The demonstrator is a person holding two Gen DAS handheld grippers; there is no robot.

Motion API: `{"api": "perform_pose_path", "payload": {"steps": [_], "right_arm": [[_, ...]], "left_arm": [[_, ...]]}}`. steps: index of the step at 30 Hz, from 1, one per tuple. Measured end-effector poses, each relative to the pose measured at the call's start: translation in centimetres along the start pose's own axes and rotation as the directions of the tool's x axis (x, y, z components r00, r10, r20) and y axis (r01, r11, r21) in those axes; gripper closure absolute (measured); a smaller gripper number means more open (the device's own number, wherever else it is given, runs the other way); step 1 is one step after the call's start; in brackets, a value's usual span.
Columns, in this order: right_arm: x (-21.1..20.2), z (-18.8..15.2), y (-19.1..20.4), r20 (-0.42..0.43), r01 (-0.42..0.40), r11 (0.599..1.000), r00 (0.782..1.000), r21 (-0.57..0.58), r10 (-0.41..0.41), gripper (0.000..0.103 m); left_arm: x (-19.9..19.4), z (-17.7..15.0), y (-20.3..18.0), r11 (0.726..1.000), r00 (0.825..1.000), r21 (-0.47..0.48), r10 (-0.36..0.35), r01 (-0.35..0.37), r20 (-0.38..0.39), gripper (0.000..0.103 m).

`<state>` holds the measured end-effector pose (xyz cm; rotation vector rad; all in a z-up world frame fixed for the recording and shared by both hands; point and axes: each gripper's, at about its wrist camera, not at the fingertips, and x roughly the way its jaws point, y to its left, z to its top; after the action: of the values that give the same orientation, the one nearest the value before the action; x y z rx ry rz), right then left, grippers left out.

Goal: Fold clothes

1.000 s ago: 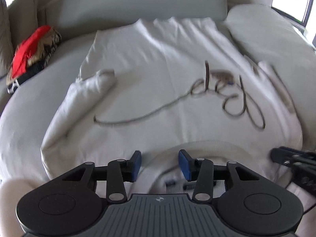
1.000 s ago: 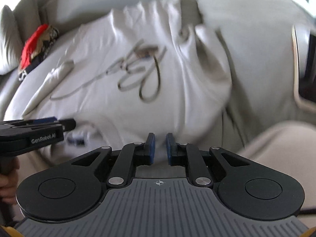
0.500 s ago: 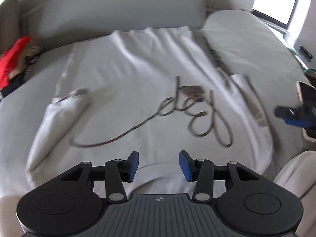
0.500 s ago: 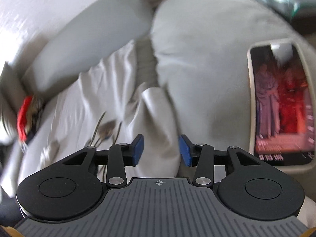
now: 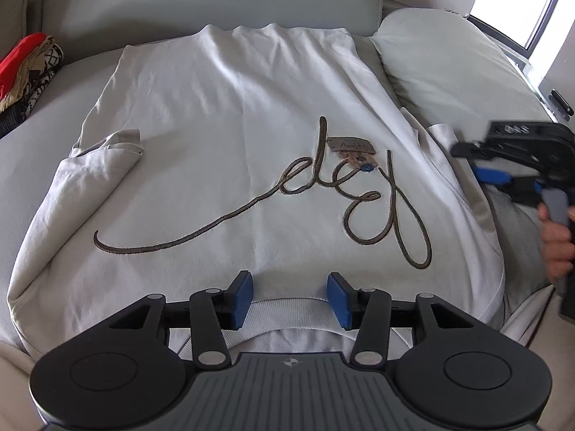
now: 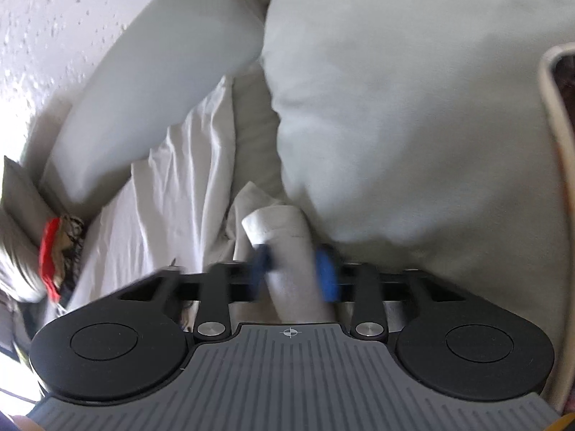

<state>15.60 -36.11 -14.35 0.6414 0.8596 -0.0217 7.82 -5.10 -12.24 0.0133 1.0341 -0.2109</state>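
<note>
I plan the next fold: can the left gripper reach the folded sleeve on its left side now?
Probably yes. The left gripper is open above the collar, and only flat sweatshirt lies between it and the folded sleeve.

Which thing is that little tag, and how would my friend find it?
Find the white sweatshirt spread across the grey sofa. Follow its brown looping embroidery to the middle. The tag is the small flat grey rectangle lying there, the only loose piece on the lettering.

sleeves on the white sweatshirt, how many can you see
2. One sleeve lies folded over the sweatshirt's left side; the other sleeve sits between the right gripper's open jaws.
</note>
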Motion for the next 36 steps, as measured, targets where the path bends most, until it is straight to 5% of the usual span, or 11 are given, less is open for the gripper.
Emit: {"api": "perform_pose_path", "payload": {"steps": [5,10,13,14,15,17,22,24,26,31,36], "right_arm": [[-3.7,-1.0,1.5,0.191,0.115,0.993,0.976,-0.024,-0.109,0.102],[-7.8,-3.6,5.0,0.43,0.395,0.911,0.847,-0.115,-0.313,0.102],[-5.6,-4.0,6.1,0.419,0.54,0.815,0.803,-0.213,-0.422,0.096],[-5.1,-3.9,6.0,0.395,0.557,0.8,0.802,-0.224,-0.448,0.086],[-5.3,-3.8,5.7,0.364,0.538,0.819,0.817,-0.202,-0.447,0.074],[-5.9,-3.6,4.9,0.311,0.496,0.855,0.845,-0.15,-0.436,0.067],[-10.7,-3.2,2.3,0.39,0.308,0.95,0.869,0.051,-0.303,0.066],[-11.4,-2.6,2.4,0.436,0.277,0.959,0.858,0.054,-0.272,0.066],[-11.1,-1.7,3.1,0.439,0.244,0.97,0.872,-0.011,-0.215,0.066],[-6.3,1.6,6.4,0.284,0.23,0.941,0.946,-0.247,-0.156,0.064],[-0.1,3.2,6.9,0.154,0.294,0.877,0.955,-0.38,-0.254,0.06]], "left_arm": [[-0.1,-0.1,0.4,1.0,1.0,-0.009,-0.014,0.014,0.006,0.056],[-0.1,-0.1,0.4,1.0,1.0,-0.004,-0.016,0.016,0.009,0.056],[-0.1,-0.1,0.1,1.0,1.0,0.01,-0.01,0.01,0.01,0.056],[-0.1,-0.1,0.1,1.0,1.0,0.014,-0.009,0.009,0.01,0.056],[-0.1,-0.1,0.1,1.0,1.0,0.017,-0.01,0.009,0.012,0.056],[-0.1,-0.2,0.2,1.0,1.0,0.021,-0.014,0.013,0.015,0.056],[-0.2,-0.4,0.5,1.0,0.999,0.011,-0.027,0.027,0.02,0.056],[-0.3,-0.3,0.3,1.0,1.0,0.017,-0.023,0.022,0.02,0.056],[-0.3,-0.4,0.3,1.0,1.0,0.02,-0.023,0.022,0.02,0.056],[-0.2,-0.3,0.5,1.0,0.999,0.009,-0.03,0.03,0.017,0.056],[-0.2,-0.3,0.5,0.999,0.999,0.005,-0.037,0.037,0.018,0.056]]}}
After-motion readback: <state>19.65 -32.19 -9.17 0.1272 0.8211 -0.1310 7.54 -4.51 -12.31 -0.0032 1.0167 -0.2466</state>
